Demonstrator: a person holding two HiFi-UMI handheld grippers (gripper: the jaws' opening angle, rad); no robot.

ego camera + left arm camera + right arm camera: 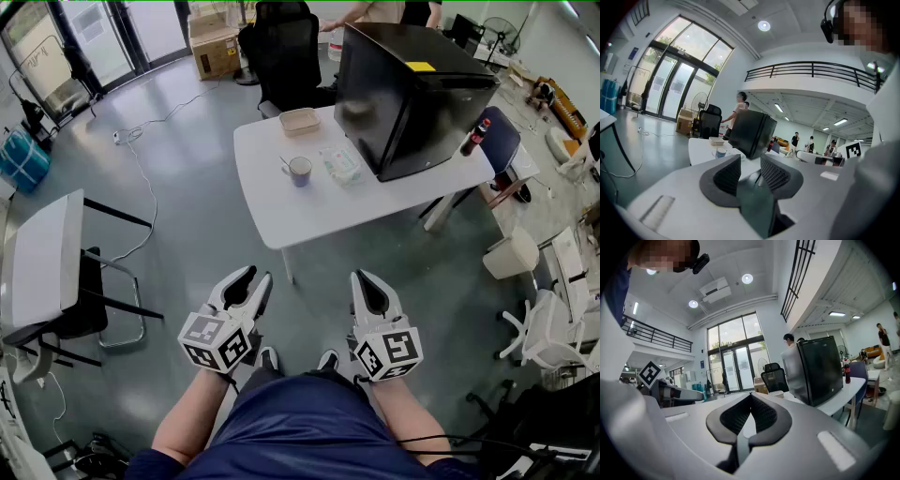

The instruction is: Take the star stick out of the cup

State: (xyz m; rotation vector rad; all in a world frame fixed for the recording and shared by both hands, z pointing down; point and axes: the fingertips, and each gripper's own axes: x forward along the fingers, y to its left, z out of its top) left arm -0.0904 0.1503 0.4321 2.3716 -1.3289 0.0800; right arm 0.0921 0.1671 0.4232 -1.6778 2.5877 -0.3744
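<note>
**Reach still to be made: cup well beyond both tools**

The small pale lilac cup stood on the white rectangular bench, near a tall black boxy cabinet. A thin stick leaned out over its rim, probably the star stick, though it was too small to be sure. The step in hand looked like the approach. The left tool had its jaws wide apart and held nothing. The right tool had its jaw tips together, also holding nothing. Next, the open tool would need carrying to the cup, to close on the stick above the rim.

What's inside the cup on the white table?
A thin stick leans out of the cup, toward the left. Its lower end and any other contents are hidden.
</note>
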